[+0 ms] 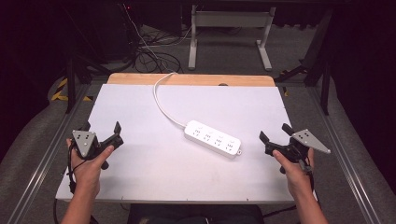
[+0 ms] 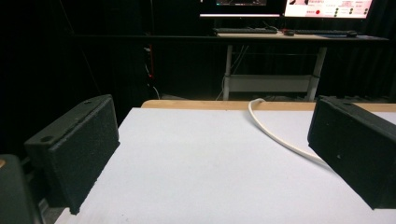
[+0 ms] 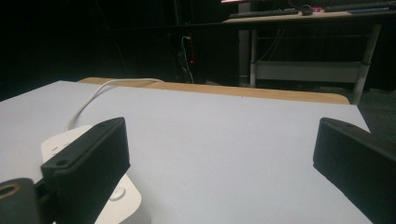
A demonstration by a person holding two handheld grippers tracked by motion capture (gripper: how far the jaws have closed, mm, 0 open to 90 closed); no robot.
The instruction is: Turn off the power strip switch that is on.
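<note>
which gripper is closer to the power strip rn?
The right gripper. The power strip lies right of centre on the table, its near end close to that gripper; the left gripper sits farther off at the left edge.

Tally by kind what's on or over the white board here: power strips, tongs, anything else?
Power strip, white, with cord: 1
Tongs, both open and empty: 2 (left tongs, right tongs)
Total: 3

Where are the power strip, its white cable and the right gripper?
power strip [image 1: 213, 138], high view, middle of its top face.
white cable [image 1: 160, 102], high view, mid-run.
right gripper [image 1: 274, 133], high view, midway between fingertips.
</note>
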